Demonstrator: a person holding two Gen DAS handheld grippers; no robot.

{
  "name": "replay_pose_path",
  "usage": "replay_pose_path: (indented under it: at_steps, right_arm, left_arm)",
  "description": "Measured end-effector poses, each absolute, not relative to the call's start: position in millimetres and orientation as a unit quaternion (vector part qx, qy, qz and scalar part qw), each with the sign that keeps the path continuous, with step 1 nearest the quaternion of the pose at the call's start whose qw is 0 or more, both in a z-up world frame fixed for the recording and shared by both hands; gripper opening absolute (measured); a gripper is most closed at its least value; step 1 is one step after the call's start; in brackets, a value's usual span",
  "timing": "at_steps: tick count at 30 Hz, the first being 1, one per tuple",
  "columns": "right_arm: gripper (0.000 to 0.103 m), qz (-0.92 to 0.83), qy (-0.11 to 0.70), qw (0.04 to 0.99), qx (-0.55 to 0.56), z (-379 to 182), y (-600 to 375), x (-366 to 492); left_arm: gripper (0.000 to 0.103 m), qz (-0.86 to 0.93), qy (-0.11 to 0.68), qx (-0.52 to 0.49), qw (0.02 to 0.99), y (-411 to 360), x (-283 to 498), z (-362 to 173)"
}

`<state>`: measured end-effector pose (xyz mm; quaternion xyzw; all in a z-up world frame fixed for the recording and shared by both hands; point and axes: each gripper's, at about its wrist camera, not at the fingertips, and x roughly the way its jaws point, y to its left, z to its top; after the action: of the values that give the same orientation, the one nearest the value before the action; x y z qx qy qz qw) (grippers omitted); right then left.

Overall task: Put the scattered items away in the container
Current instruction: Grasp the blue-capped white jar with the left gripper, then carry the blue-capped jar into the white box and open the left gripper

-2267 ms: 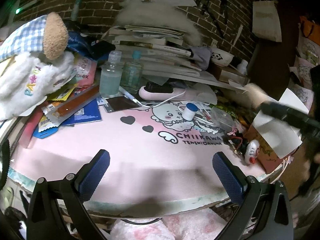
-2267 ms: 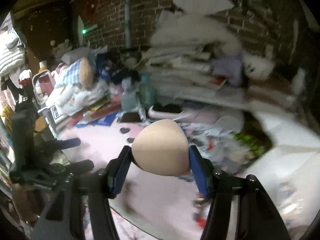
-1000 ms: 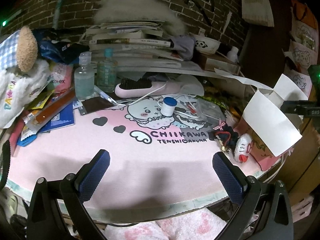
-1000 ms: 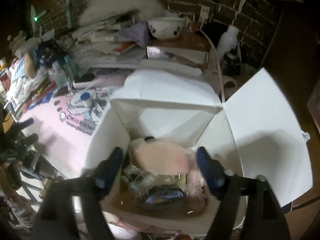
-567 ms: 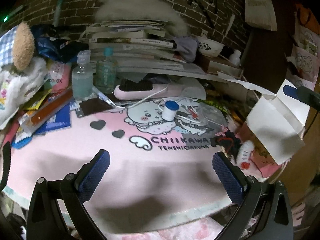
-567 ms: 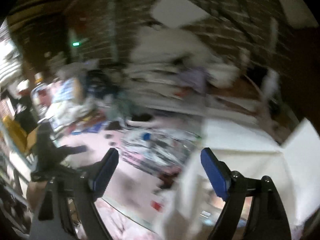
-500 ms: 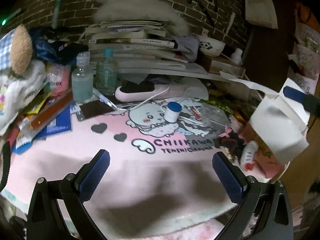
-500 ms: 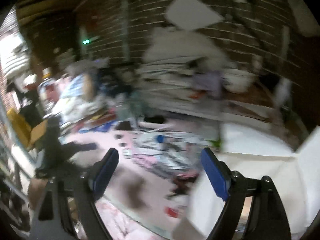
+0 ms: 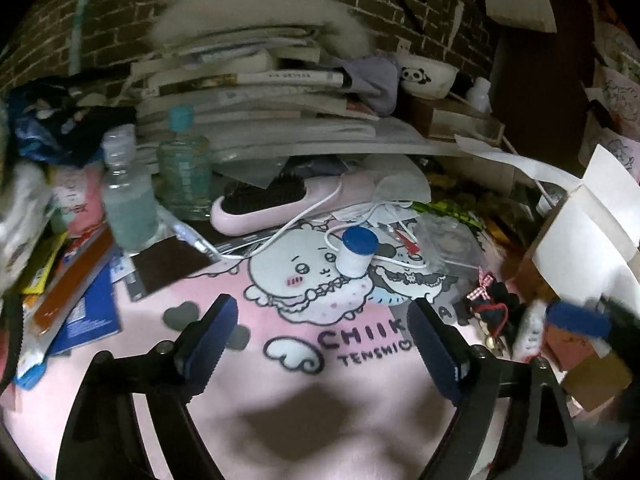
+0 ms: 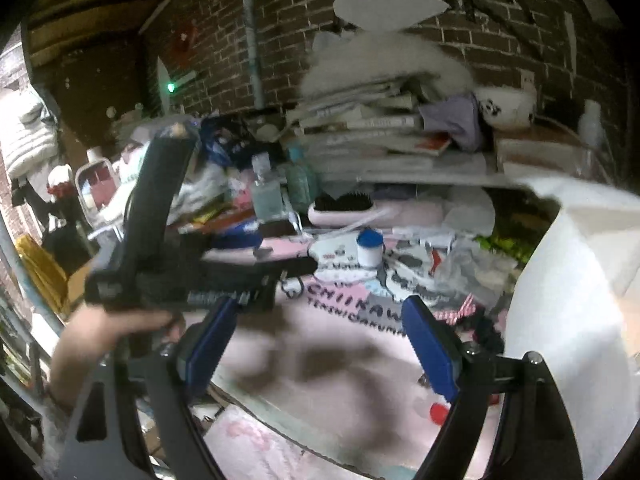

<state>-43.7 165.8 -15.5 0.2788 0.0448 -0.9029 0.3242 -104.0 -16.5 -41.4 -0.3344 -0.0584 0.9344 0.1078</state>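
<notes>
My left gripper [image 9: 320, 344] is open and empty above the pink Chiikawa mat [image 9: 304, 392]. My right gripper [image 10: 316, 344] is open and empty over the mat's right part [image 10: 320, 356], beside the white open box [image 10: 568, 304]. That box [image 9: 580, 248] stands at the mat's right edge in the left wrist view. Scattered on the mat: a small white jar with a blue cap [image 9: 356, 254], a black bow trinket [image 9: 490, 312], a pink hairbrush [image 9: 280, 204], two clear bottles [image 9: 128, 208]. The right gripper's blue pad [image 9: 576, 320] shows near the trinket.
Stacked books and papers [image 9: 256, 92] fill the back under a brick wall. A panda bowl [image 9: 428, 74] sits on them. Packets and a blue booklet [image 9: 84, 312] lie at the left. The left gripper's body [image 10: 192, 264] crosses the right wrist view.
My right gripper let the beige round thing go into the white box and swung back left over the mat, empty. My left gripper moved forward over the mat.
</notes>
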Motion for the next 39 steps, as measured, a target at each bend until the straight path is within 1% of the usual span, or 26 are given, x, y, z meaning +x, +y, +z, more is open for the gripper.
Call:
replay_pose_path:
  at_steps: [7, 8, 9, 10, 13, 17, 19, 21, 23, 32, 36, 39]
  right_arm:
    - [0.082, -0.887, 0.027, 0.332, 0.321, -47, 167, -56]
    - [0.082, -0.886, 0.026, 0.333, 0.321, -48, 167, -57]
    - [0.082, -0.886, 0.024, 0.335, 0.321, -49, 168, -58]
    - [0.082, -0.885, 0.023, 0.337, 0.321, -50, 168, -59]
    - [0.082, -0.882, 0.016, 0.342, 0.325, -53, 170, -63]
    - [0.083, -0.878, 0.004, 0.348, 0.329, -56, 172, -70]
    - [0.083, -0.877, 0.000, 0.351, 0.330, -57, 174, -72]
    - [0.083, -0.876, -0.004, 0.352, 0.331, -58, 175, -74]
    - [0.083, -0.876, -0.007, 0.352, 0.331, -58, 175, -76]
    - [0.083, -0.878, -0.007, 0.347, 0.329, -59, 174, -78]
    - [0.083, -0.881, -0.001, 0.341, 0.328, -59, 171, -79]
    - [0.083, -0.885, 0.004, 0.335, 0.325, -61, 167, -80]
  left_arm:
    - [0.072, 0.923, -0.030, -0.362, 0.126, 10, -139, -46]
    - [0.066, 0.922, -0.026, -0.366, 0.127, 14, -143, -47]
    - [0.057, 0.920, -0.023, -0.369, 0.130, 18, -147, -48]
    - [0.055, 0.918, -0.021, -0.372, 0.132, 20, -150, -49]
    - [0.053, 0.917, -0.012, -0.378, 0.129, 28, -160, -50]
    - [0.040, 0.913, -0.004, -0.388, 0.127, 35, -170, -52]
    - [0.038, 0.912, 0.003, -0.392, 0.124, 38, -173, -54]
    - [0.030, 0.911, 0.004, -0.393, 0.123, 39, -176, -54]
    - [0.025, 0.910, 0.007, -0.395, 0.123, 41, -177, -55]
    - [0.025, 0.911, 0.001, -0.395, 0.123, 38, -171, -52]
    - [0.025, 0.918, -0.005, -0.380, 0.113, 26, -154, -32]
    - [0.025, 0.926, -0.004, -0.361, 0.109, 22, -137, -7]
